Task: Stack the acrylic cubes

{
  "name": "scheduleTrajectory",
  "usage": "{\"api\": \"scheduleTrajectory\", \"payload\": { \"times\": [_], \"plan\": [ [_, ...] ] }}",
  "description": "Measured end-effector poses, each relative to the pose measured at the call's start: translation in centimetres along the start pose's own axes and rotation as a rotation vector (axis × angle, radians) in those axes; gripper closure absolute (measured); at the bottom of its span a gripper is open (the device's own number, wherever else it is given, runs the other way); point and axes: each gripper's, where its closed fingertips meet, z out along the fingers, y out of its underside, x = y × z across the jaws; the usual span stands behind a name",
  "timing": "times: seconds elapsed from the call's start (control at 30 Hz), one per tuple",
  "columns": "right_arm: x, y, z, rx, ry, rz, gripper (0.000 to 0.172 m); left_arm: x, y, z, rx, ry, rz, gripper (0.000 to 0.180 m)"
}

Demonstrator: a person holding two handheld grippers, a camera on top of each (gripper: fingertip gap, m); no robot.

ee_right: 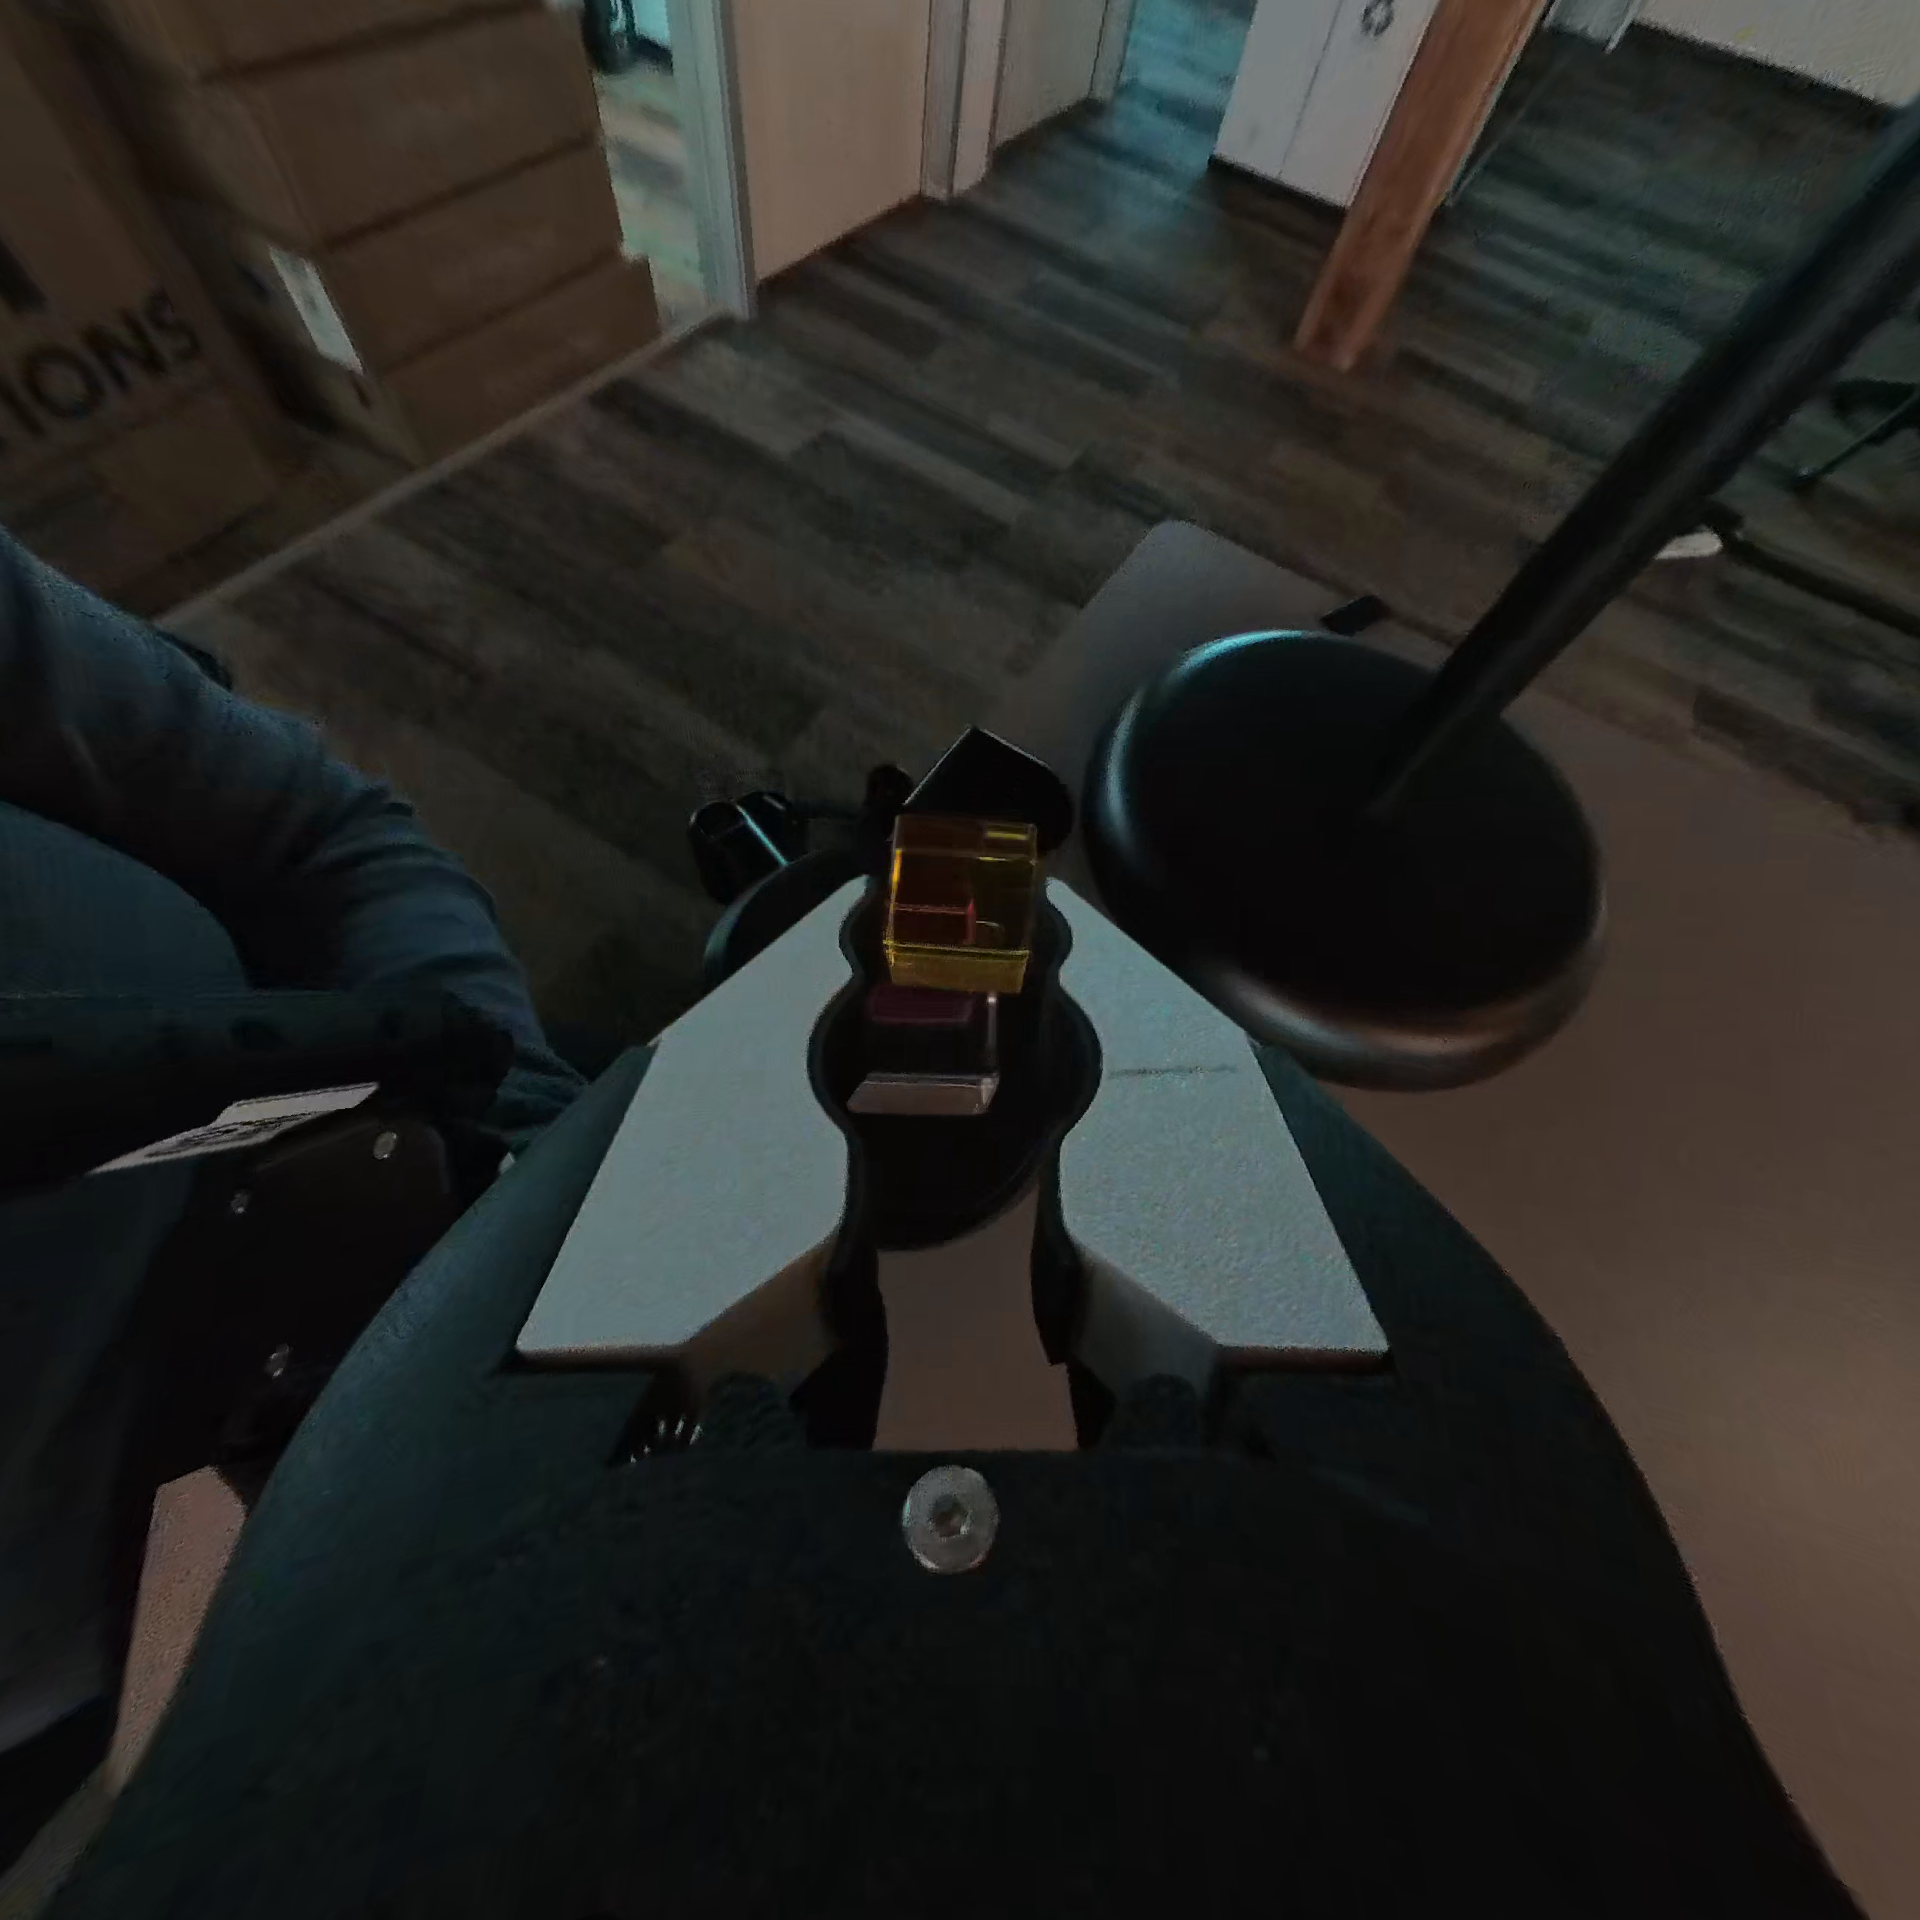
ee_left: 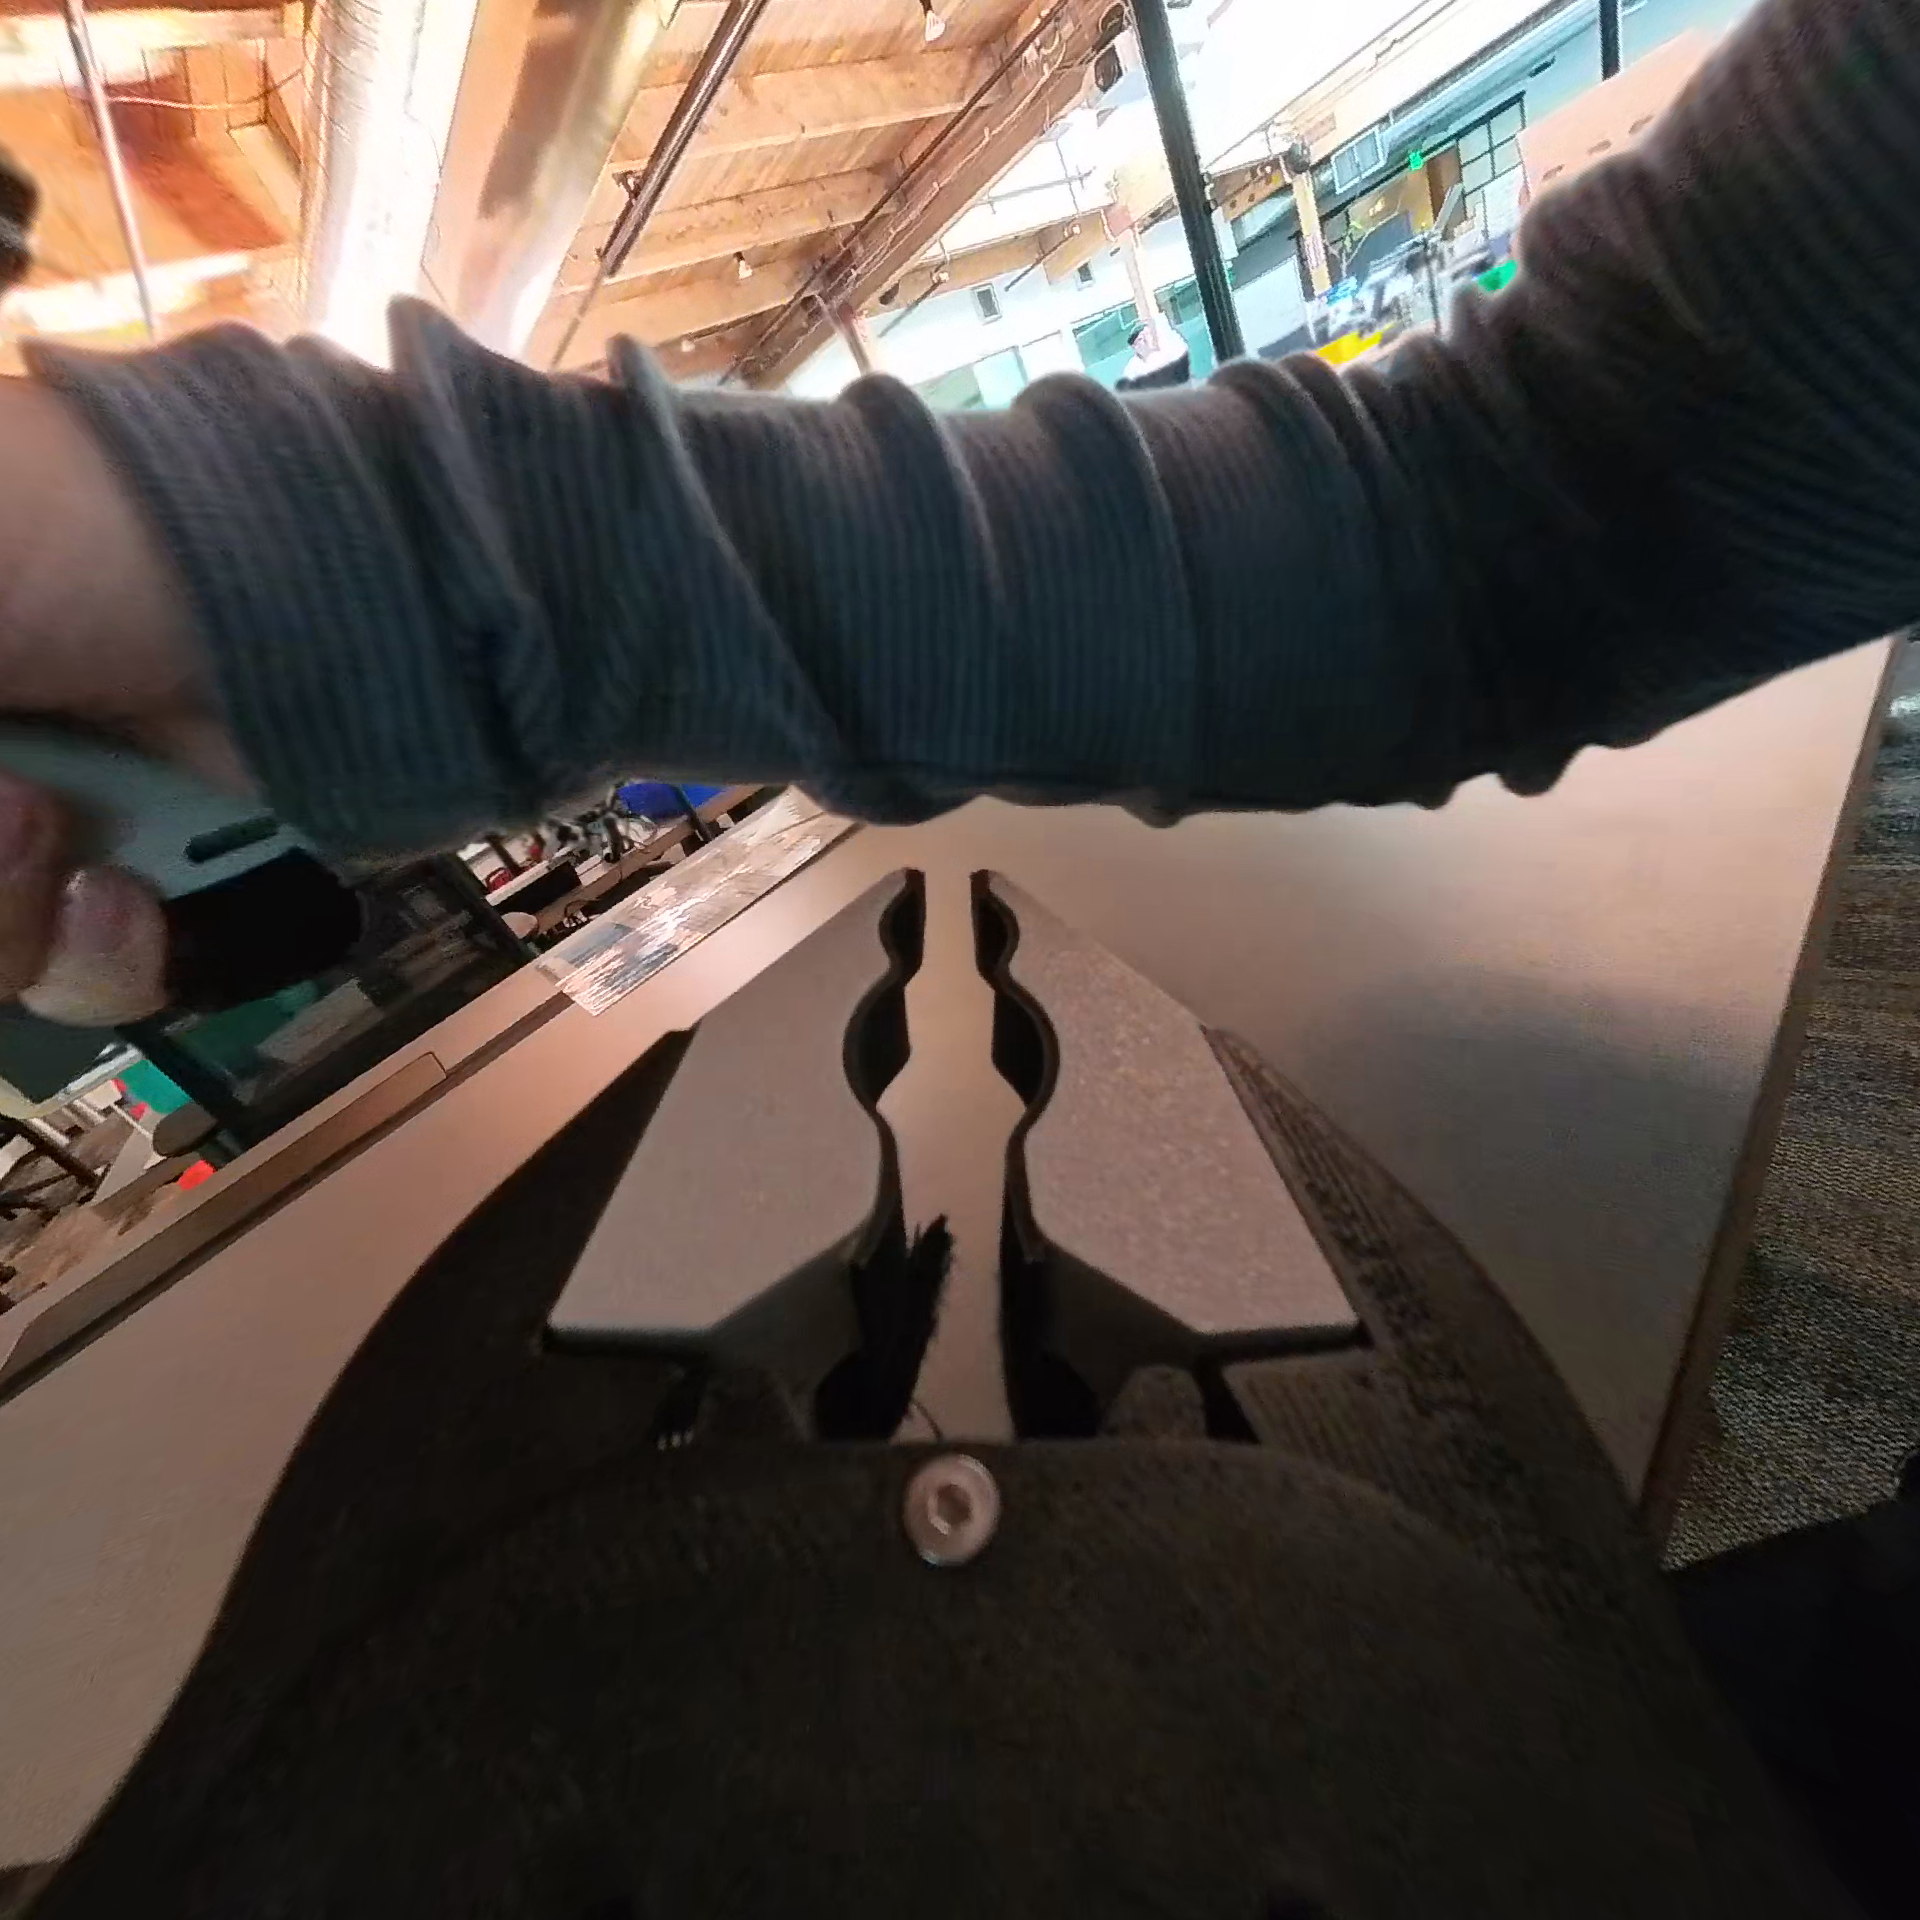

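Left tongs (ee_left: 947,883) hang over a bare tan table (ee_left: 1351,1039), fingertips a narrow slit apart with only tabletop visible between them; nothing is gripped. A grey ribbed sleeve (ee_left: 935,603) crosses close ahead of them, the arm ending in a hand (ee_left: 62,644) on the grip of the other tool at the left edge. A glossy printed sheet (ee_left: 675,914) lies farther out on the table.

Right tongs (ee_right: 961,904) are closed on a translucent yellow cube (ee_right: 961,902), gripped at the very tips with part of it jutting past them. Directly beneath, between the fingers, a clear block (ee_right: 925,1081) with a reddish top shows. Whether the cube rests on it or hangs above it, I cannot tell. A dark pointed piece (ee_right: 982,774) sits just beyond, and a black round stand base (ee_right: 1340,862) with its pole stands close on the right.

Risks, as I judge them: the tip-only hold on a smooth cube could let it twist or slide out. The stand base is near enough for the right finger to knock. The crossed arms leave little room, so the sleeve could catch the left tongs.
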Motion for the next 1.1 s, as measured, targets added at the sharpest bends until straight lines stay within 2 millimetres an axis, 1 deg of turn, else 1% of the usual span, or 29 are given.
{"api": "scheduleTrajectory", "payload": {
  "times": [0.1,0.47,0.5,0.6,0.67,0.7,0.77,0.8,0.83,0.87,0.93,0.97,1.0,1.03,1.07,1.1],
  "plan": [
    [-0.2,0.2,0.5,-0.017,-0.022,0.004,0.146,0.0,0.0,0.0,0.001,0.001,0.002,0.173],
    [-0.3,0.7,1.3,-0.027,-0.029,-0.008,0.146,0.1,-0.1,0.0,0.003,0.002,0.004,0.173],
    [-0.2,0.7,1.3,-0.025,-0.023,-0.009,0.144,0.1,-0.1,0.0,0.003,0.002,0.004,0.173],
    [-0.1,0.6,1.0,-0.004,-0.010,0.000,0.129,0.1,-0.1,0.0,0.003,0.002,0.003,0.173],
    [0.3,0.3,0.3,0.026,0.020,0.008,0.118,0.1,-0.1,0.0,0.004,0.001,0.004,0.173],
    [0.8,0.2,-0.4,0.048,0.050,0.010,0.114,0.1,-0.2,0.0,0.004,0.002,0.003,0.173],
    [2.4,0.0,-2.6,0.121,0.145,0.032,0.111,0.1,-0.2,0.0,0.005,0.001,0.004,0.173],
    [3.8,0.5,-4.0,0.150,0.217,0.059,0.111,0.2,-0.2,0.0,0.006,0.002,0.005,0.173],
    [5.5,1.6,-5.4,0.155,0.311,0.096,0.113,0.2,-0.2,0.0,0.007,0.003,0.005,0.173],
    [7.4,3.3,-6.9,0.134,0.415,0.136,0.116,0.2,-0.2,0.0,0.007,0.004,0.005,0.172],
    [10.5,8.1,-9.3,0.033,0.591,0.229,0.118,0.2,-0.2,0.0,0.007,0.006,0.005,0.172],
    [11.5,10.9,-10.1,-0.032,0.649,0.297,0.119,0.2,-0.3,0.0,0.007,0.007,0.004,0.172],
    [12.0,13.5,-10.5,-0.088,0.669,0.373,0.119,0.2,-0.3,0.0,0.007,0.007,0.004,0.172],
    [12.0,15.7,-10.5,-0.121,0.657,0.447,0.119,0.2,-0.3,0.0,0.007,0.007,0.003,0.172],
    [11.8,17.3,-10.1,-0.135,0.623,0.506,0.120,0.2,-0.3,0.0,0.008,0.007,0.003,0.172],
    [11.1,18.6,-9.5,-0.152,0.564,0.552,0.126,0.2,-0.3,0.0,0.008,0.006,0.003,0.172]
  ]
}}
